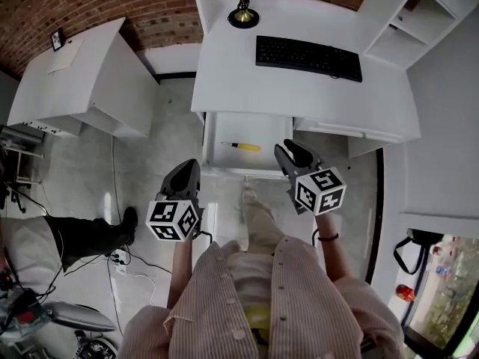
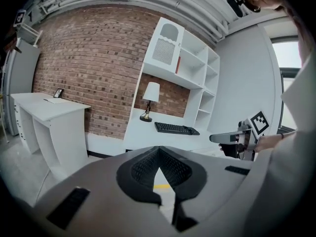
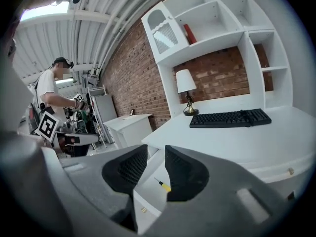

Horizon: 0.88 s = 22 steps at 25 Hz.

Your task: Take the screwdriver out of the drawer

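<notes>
The yellow-handled screwdriver (image 1: 243, 146) lies alone in the open white drawer (image 1: 212, 137) under the desk. My left gripper (image 1: 193, 163) hovers just in front of the drawer's left front corner, its jaw tips touching and nothing between them. My right gripper (image 1: 290, 148) hangs over the drawer's right side, jaws a narrow gap apart and empty. In the left gripper view the gripper (image 2: 158, 151) shows a sliver of the screwdriver (image 2: 163, 186) through its lower gap. Between the right gripper's (image 3: 156, 152) jaws, the screwdriver (image 3: 163, 184) lies below in the drawer (image 3: 148, 196).
On the white desk (image 1: 224, 73) are a black keyboard (image 1: 308, 57) and a lamp (image 1: 243, 10). A second white desk (image 1: 82, 81) stands to the left. A seated person's leg (image 1: 90, 234) and cables are on the floor at left. Another person (image 3: 52, 90) stands far off.
</notes>
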Motion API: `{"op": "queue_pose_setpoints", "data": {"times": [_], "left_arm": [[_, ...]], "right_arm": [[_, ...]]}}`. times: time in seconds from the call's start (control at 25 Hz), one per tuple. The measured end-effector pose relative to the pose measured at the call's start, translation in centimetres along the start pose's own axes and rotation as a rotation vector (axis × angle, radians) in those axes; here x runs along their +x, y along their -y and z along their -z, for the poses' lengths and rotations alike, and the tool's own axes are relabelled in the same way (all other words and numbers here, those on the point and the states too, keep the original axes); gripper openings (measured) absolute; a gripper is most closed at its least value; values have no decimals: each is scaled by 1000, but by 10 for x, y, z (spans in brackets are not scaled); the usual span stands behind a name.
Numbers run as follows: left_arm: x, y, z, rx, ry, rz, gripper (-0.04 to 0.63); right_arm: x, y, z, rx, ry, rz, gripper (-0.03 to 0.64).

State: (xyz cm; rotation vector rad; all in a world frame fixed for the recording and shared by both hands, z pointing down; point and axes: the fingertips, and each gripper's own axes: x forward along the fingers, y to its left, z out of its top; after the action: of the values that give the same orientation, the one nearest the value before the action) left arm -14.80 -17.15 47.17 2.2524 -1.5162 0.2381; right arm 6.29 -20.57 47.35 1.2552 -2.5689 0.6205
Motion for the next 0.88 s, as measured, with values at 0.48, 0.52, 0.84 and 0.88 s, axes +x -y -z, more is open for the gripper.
{"op": "queue_pose_setpoints", "data": {"times": [0.48,0.52,0.84,0.88], "left_arm": [[64,-20,24,-58,-126,-29,0],[67,-23,26,-63,-135,-33,0],[89,-44,44,-97,-205,-16,0],[93,-46,47,-105,-215,-9,0]], "right_arm": [[84,25,38,-108,-252,-144,103],[89,26,43,-114,-271,-154,103],[126,27,85,-156,-432,-203,103],[132,28,90,-165,-452,-206,103]]}}
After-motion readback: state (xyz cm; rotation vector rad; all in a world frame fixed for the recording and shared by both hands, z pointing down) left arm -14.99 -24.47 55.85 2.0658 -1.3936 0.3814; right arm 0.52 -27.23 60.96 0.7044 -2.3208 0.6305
